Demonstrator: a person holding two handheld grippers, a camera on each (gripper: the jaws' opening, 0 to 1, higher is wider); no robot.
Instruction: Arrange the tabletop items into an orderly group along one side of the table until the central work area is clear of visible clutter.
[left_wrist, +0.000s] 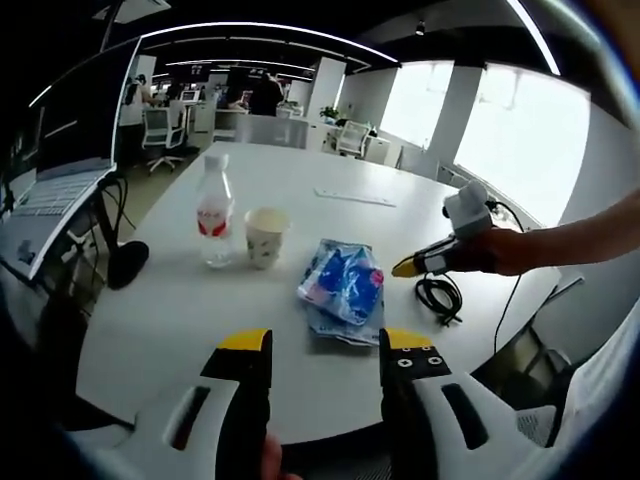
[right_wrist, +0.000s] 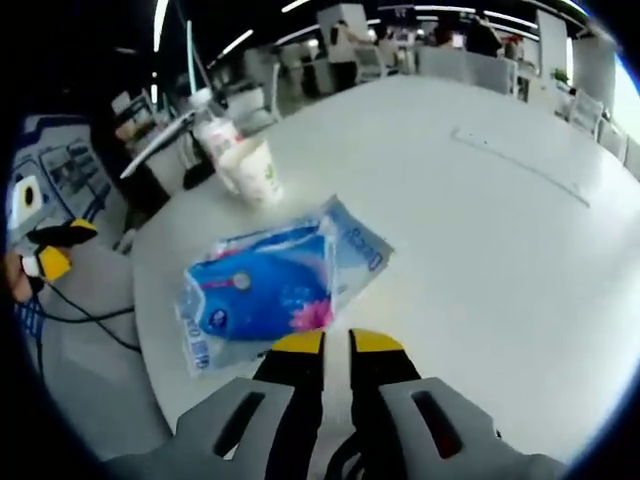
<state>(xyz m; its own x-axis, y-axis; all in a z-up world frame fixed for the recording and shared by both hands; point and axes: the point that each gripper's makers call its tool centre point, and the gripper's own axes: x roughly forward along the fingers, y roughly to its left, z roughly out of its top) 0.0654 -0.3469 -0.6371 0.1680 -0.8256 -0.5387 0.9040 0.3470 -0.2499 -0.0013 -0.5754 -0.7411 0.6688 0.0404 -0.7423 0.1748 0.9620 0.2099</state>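
— Holding anything in either gripper?

— Nothing. My left gripper (left_wrist: 325, 345) hangs above the near edge of the white round table (left_wrist: 330, 210) with its yellow-tipped jaws spread wide and only tabletop between them. My right gripper (right_wrist: 337, 343) has its jaws drawn together until the yellow tips almost touch, with nothing clamped between them; seen from the left gripper view it reaches in from the right (left_wrist: 404, 268), a bare forearm behind it.

— Where are the items?

— The blue plastic tissue pack (left_wrist: 343, 287) lies flat on the table, just beyond my left jaws and slightly toward the right one. In the right gripper view the same pack (right_wrist: 272, 285) sits directly ahead of my closed tips, very near them but not touching. Beyond it, the paper cup (left_wrist: 265, 236) stands upright, and the clear water bottle (left_wrist: 214, 213) with a red label and white cap stands upright just beside the cup, on its left. They are close together, well apart from the pack.

— Anything else on the table?

— A coil of black cable (left_wrist: 438, 297) lies near the right edge, below my right gripper. A thin white strip (left_wrist: 354, 197) lies farther back; what it is I cannot tell. Office chairs (left_wrist: 162, 135) and desks stand beyond the table.
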